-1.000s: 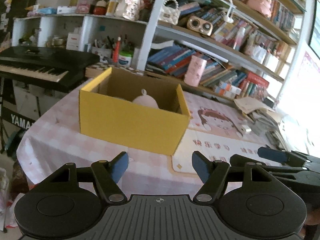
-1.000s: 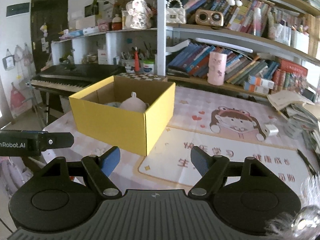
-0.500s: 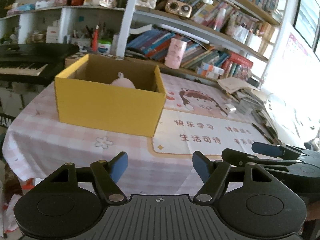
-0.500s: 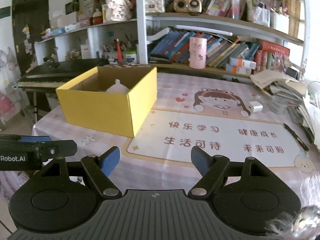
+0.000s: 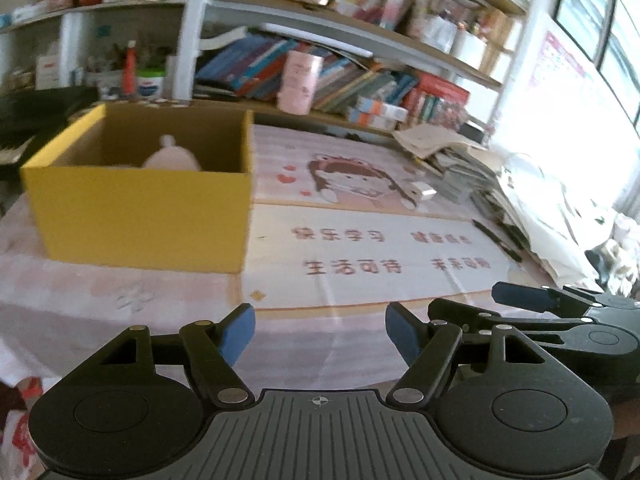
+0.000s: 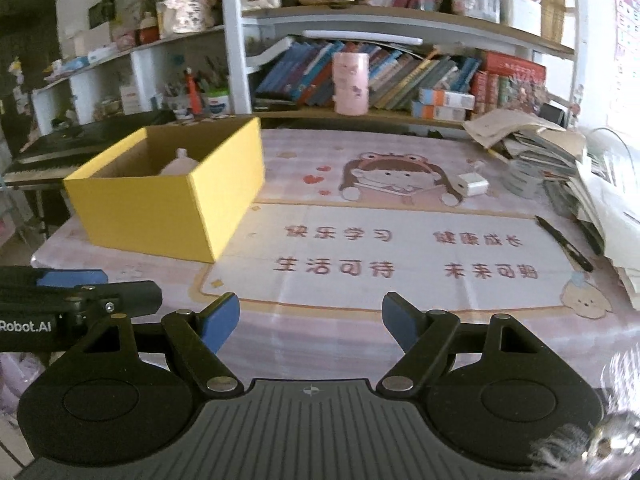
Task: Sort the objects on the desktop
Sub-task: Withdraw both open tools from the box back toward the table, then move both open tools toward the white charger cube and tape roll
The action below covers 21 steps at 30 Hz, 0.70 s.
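Both tools hang over the near edge of the bench (image 6: 360, 344), each spread wide with nothing between its blue pads. The left tool (image 5: 320, 330) shows the right tool (image 5: 560, 312) alongside it at the right of its view; the right tool (image 6: 310, 320) in turn sees the left tool (image 6: 72, 292) at its left.

The yellow cardboard box (image 6: 160, 208) stands open-topped on the left part of the bench, with a pale pink rounded item (image 6: 178, 166) already lying inside. The loose things that seem left to sort lie to the right: a small white charger-like block (image 6: 472, 184) on the cartoon desk mat (image 6: 380, 264), just beside the printed girl's arm, and a black pen (image 6: 564, 248) at the mat's right edge, close to the heap of papers and books (image 6: 560, 160).

The step in hand looks like an approach to the next item, probably with the right tool since both things lie on its side. To do it well, the tool should come in low over the mat with the block centred between the pads, then close across its short sides. The pen, thin and flat on the mat, would want the pads crossing its length and nearly touching the surface. Care is needed near the paper heap, which could snag or slide.
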Available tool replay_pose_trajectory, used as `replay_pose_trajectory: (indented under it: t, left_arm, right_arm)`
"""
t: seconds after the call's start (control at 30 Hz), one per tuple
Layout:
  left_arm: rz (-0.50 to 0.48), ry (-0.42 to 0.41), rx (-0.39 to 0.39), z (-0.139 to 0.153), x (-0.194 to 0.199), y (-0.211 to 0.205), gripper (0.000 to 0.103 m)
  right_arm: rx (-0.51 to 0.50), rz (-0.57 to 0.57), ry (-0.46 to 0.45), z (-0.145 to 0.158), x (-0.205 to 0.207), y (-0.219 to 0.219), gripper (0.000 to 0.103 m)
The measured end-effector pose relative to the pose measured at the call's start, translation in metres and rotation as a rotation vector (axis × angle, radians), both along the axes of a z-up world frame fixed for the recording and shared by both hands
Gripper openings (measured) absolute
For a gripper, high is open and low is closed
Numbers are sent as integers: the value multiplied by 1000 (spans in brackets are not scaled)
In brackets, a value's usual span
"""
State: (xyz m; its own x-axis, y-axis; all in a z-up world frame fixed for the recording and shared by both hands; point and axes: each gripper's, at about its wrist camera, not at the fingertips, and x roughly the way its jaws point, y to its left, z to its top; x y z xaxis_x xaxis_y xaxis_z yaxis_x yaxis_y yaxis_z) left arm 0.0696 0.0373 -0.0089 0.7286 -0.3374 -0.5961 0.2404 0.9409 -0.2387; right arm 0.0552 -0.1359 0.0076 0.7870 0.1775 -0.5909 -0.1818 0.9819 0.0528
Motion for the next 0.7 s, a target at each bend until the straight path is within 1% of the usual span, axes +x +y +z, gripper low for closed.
replay_pose_trajectory:
  t: [0.1, 0.4, 0.53, 0.7]
  left_arm:
    - [-44, -10, 10, 0, 9, -16, 74]
    - [-185, -7, 39, -4, 36, -66, 74]
    - [-216, -4, 46, -6, 49, -83, 74]
    - [-223, 5, 44, -8, 67, -99, 74]
  right_arm:
    - [-3, -34, 11, -1, 5, -14, 77]
    - [8, -160, 32, -7, 18, -58, 77]
    - [14, -197, 36, -9, 28, -73, 77]
    - [19, -216, 35, -11, 44, -91, 77]
